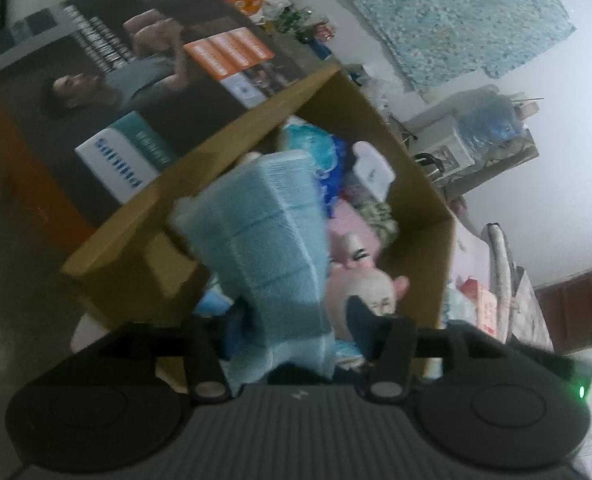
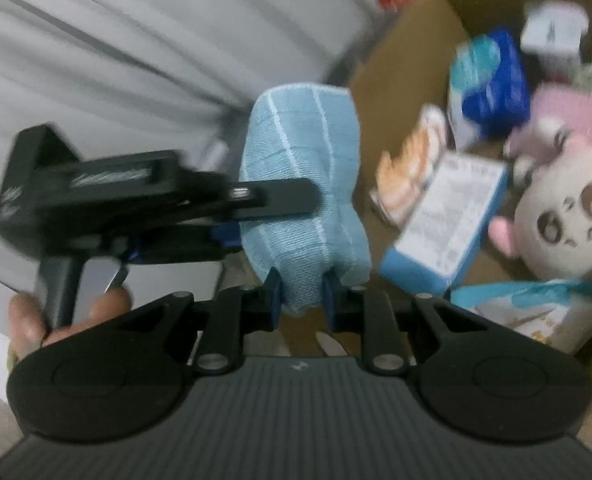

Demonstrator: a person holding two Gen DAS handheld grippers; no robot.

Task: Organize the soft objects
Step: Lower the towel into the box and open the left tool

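A light blue folded cloth is held above an open cardboard box. My left gripper is shut on the cloth's lower part. In the right wrist view my right gripper is shut on the bottom end of the same cloth, and the left gripper's fingers clamp it from the left side. A pink and white plush toy lies in the box; it also shows in the left wrist view.
The box holds tissue packs, a white and blue packet and other soft packs. A printed dark carton stands beside the box. White fabric lies to the left. Clutter sits along the wall.
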